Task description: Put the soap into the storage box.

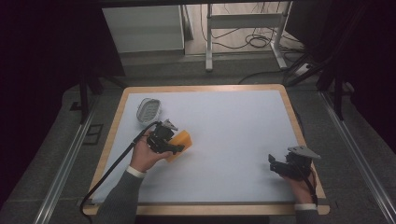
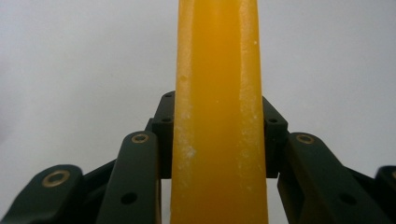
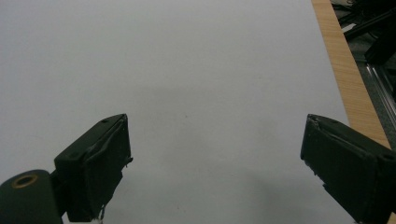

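A small oval dish (image 1: 148, 110) is sitting near the surface's (image 1: 233, 135) far left corner; its contents are too small to make out. The left gripper (image 1: 173, 143) is clamping an orange bar (image 1: 181, 140) between its fingers (image 2: 163, 135), just above the surface's left part, partly hiding it. The right gripper (image 1: 275, 164) is resting open near the right edge.

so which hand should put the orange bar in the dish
Left. The left gripper is already shut on the orange bar, and the dish sits close beyond it at the table's far left. The right gripper stands open over bare table, far off at the right.
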### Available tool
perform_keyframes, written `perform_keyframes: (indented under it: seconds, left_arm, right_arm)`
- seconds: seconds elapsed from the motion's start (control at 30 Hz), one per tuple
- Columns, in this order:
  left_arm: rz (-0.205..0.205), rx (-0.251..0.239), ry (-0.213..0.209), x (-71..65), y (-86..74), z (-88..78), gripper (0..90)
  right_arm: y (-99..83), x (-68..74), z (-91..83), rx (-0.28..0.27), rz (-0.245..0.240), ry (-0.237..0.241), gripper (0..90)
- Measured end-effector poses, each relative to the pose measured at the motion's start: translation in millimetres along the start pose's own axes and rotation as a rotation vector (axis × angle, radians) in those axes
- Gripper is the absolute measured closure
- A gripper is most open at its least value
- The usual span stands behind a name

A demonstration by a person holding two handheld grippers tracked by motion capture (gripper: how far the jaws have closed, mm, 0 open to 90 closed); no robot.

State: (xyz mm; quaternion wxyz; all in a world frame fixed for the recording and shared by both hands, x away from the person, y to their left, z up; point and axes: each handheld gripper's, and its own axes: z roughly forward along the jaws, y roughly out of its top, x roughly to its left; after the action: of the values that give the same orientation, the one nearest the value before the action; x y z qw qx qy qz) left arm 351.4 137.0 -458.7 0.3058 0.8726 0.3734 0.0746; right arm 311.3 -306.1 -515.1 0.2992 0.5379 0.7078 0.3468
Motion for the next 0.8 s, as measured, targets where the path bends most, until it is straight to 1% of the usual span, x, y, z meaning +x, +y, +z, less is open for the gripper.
perform_keyframes:
  seconds: [0.17, 0.33, 0.57, 0.6, 0.63, 0.8]
  left_arm:
    - [-0.01, -0.001, 0.005, 2.8, 0.4, -1.9, 61.2]
    - [-0.02, -0.015, 0.014, 7.9, 1.2, -7.5, 61.2]
    - [-0.028, -0.019, 0.03, 16.1, 2.0, -13.9, 61.2]
    - [-0.035, -0.025, 0.035, 18.6, 2.9, -15.1, 61.2]
    - [-0.032, -0.019, 0.04, 20.0, 3.8, -16.3, 61.2]
    - [-0.035, -0.028, 0.056, 23.9, 8.9, -21.6, 61.2]
  right_arm:
    - [-0.1, -0.3, -0.1, 0.0, 0.002, -0.001, 8.6]
    - [0.0, -1.1, -0.6, 0.0, 0.006, -0.002, 8.6]
    - [-0.1, -1.6, -0.5, 0.0, 0.006, -0.004, 8.6]
    - [-0.1, -1.7, -0.5, -0.001, 0.007, -0.006, 8.6]
    - [-0.1, -1.9, -0.6, -0.001, 0.007, -0.006, 8.6]
    - [-0.2, -2.8, -1.0, -0.003, 0.013, -0.009, 8.6]
